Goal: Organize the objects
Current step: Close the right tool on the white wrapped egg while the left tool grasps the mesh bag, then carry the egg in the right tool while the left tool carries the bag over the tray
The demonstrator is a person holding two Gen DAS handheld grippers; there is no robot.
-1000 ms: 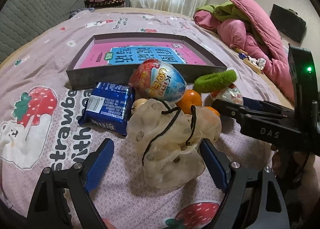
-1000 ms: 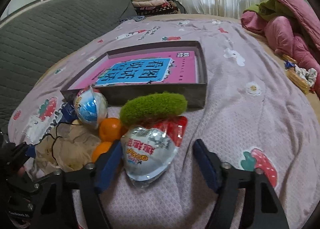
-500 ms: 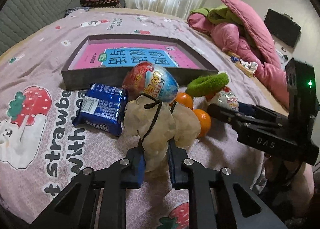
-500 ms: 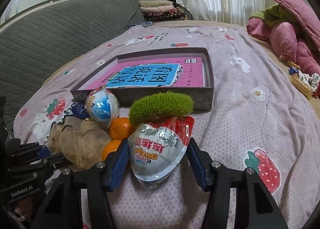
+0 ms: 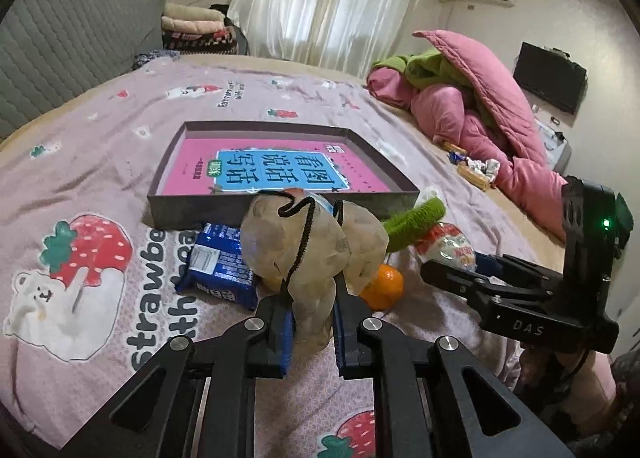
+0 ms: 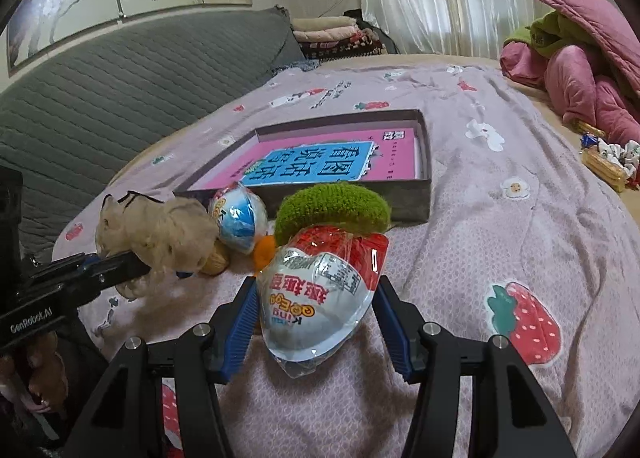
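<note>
Two fisheye wrist cameras ride low over a bed (image 5: 120,130), each looking forward along its own gripper's fingers toward the curtained window at the top of the frame. The left wrist view sits close behind a beige drawstring pouch (image 5: 308,242) at frame centre, with the right gripper (image 5: 460,278) entering at right. The right wrist view sits equally close behind a packaged toy egg (image 6: 320,298), with the left gripper (image 6: 116,264) entering at lower left. Both views share the dark tray (image 5: 192,210) (image 6: 408,198) holding a pink book, the green scrunchie (image 5: 416,218) (image 6: 332,206) and the pink quilt (image 5: 480,98) (image 6: 580,58) at right.
</note>
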